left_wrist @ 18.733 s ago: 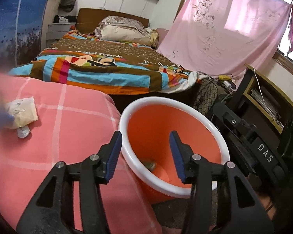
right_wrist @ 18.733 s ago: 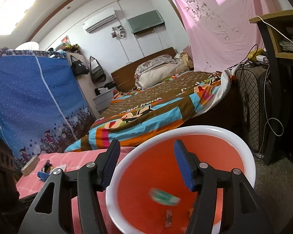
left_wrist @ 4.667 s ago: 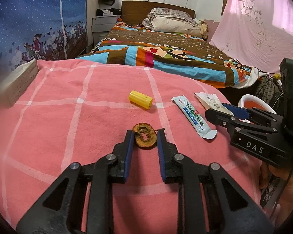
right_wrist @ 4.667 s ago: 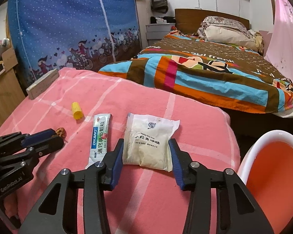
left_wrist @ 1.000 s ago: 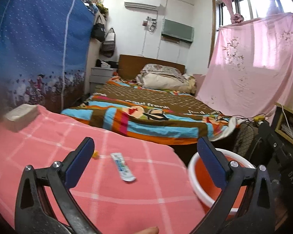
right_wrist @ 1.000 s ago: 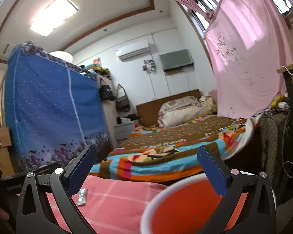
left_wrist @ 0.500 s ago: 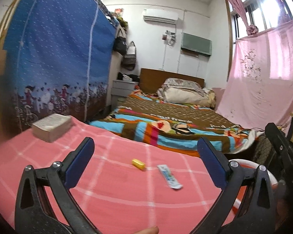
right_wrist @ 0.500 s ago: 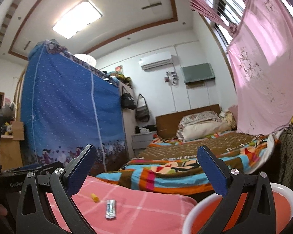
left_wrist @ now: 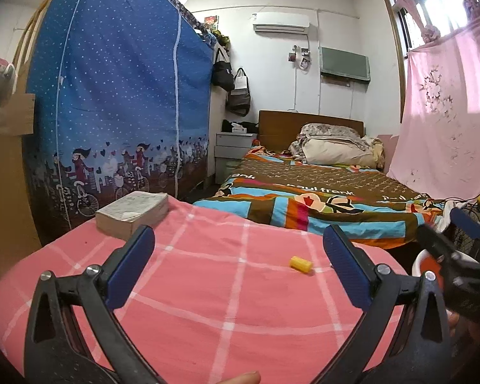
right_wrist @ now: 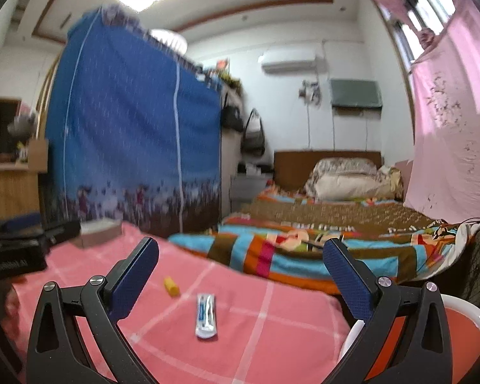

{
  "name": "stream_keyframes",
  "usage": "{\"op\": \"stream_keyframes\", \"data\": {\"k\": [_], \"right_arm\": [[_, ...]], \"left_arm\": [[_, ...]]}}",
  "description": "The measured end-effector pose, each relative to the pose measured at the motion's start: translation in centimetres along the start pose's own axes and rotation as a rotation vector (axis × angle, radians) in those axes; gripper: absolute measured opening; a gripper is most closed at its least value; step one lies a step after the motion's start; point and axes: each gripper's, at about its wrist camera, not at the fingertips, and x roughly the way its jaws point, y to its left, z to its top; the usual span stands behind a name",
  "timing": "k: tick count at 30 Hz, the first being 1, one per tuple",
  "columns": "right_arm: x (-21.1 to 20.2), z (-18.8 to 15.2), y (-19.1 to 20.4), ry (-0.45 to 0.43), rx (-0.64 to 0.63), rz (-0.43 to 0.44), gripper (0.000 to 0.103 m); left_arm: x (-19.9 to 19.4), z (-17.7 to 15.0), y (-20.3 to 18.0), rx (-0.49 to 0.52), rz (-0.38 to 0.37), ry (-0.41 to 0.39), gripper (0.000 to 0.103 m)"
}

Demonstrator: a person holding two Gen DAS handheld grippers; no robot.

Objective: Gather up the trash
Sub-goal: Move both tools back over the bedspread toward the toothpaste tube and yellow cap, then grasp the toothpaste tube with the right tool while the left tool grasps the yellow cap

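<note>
Trash left to collect lies on the pink checked cloth that covers the table: one flat blue-and-white toothpaste tube and one small yellow plastic cap. In the right wrist view the tube lies nearest, between that gripper's spread fingers, with the cap just beyond it to the left; the two are near each other but not touching.

Both tools are empty. The left gripper hangs over the cloth with its jaws released and wide apart, and the right gripper is spread equally wide, holding nothing. Part of the right tool also shows at the right edge of the left wrist view.

The step in hand looks like the approach for another pick. The tube is thin and flat, so the right gripper would do well to come down steeply, straddle the narrow width and close with the tips pressed into the cloth. The cap is round and may roll, so the left gripper should close across its short sides, gently.

One round orange basin with a white rim sits just off the table's right edge, ready for drops. Farther back on the cloth's left corner lies one thick worn paperback book, probably not trash. Beyond stands one bed with a colourful striped quilt.
</note>
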Motion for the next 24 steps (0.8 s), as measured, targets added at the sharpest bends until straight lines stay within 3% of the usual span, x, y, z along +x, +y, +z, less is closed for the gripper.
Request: {"op": "stream_keyframes", "data": {"k": [6, 11, 17, 20, 24], "right_arm": [[3.5, -0.9, 0.7, 0.178, -0.034, 0.005, 0.103], [6.7, -2.1, 0.0, 0.368, 0.013, 0.042, 0.101], [8.7, -3.4, -0.5, 0.509, 0.063, 0.096, 0.078], [9.1, -3.7, 0.2, 0.549, 0.048, 0.134, 0.064], [10.4, -4.7, 1.2, 0.639, 0.023, 0.188, 0.045]], "left_arm": [[1.2, 0.0, 0.5, -0.014, -0.006, 0.039, 0.103], [3.5, -0.4, 0.3, -0.007, -0.02, 0.158, 0.103], [6.6, -1.6, -0.1, 0.003, -0.035, 0.35, 0.103], [7.5, -2.2, -0.2, -0.002, -0.043, 0.415, 0.103], [8.2, -2.7, -0.4, -0.005, -0.06, 0.476, 0.094]]}}
